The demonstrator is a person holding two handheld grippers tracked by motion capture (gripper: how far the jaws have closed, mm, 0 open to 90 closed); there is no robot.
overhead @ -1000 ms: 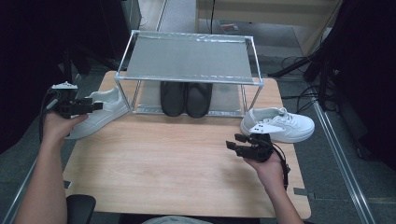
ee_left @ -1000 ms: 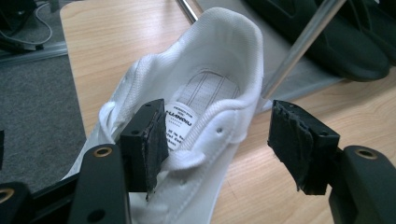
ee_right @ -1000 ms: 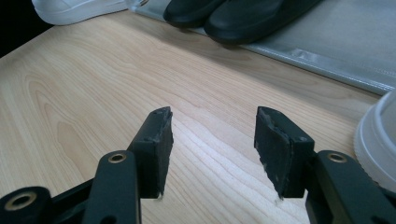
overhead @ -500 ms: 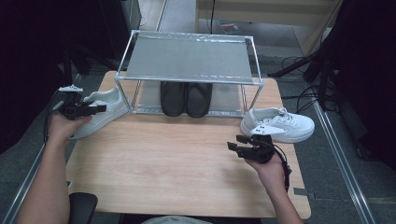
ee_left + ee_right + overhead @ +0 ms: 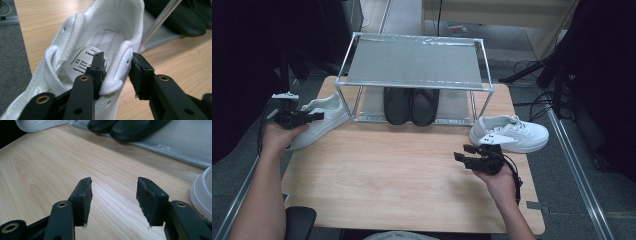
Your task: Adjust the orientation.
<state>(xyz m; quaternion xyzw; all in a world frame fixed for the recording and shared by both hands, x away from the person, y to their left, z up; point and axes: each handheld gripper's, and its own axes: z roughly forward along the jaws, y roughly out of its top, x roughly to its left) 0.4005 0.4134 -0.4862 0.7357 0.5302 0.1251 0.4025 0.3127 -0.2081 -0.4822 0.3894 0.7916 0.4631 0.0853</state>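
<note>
Left hand-held gripper point(image 5: 116, 67) is right on the white sneaker point(image 5: 319, 120) at the left edge of the tabletop point(image 5: 402, 165), and its jaws have just been closing. In the left gripper view one jaw sits inside the shoe against the insole, the other outside the sidewall, with the padded collar point(image 5: 117, 72) between them. The pads look pressed onto the collar, pinching it. The sneaker lies with its heel toward the metal shoe rack point(image 5: 412, 65), just beside the rack's left leg.

On the insole there is a printed label point(image 5: 83, 58) with black lettering, partly hidden by the inner jaw. It is too small and cut off to read as a brand.

Right hand-held gripper point(image 5: 112, 195) hangs over bare wood, jaws spread, nothing between them. Just beside it is the second white sneaker point(image 5: 509, 134), at the right of the tabletop in the high view, and its sole edge shows at the right of the right gripper view.

The high view gives the whole layout: a pair of black shoes point(image 5: 411, 105) on the rack's lower shelf, and both forearms coming in from below. The left gripper view gives the grip itself and the insole print, which the high view is too far off to resolve.
</note>
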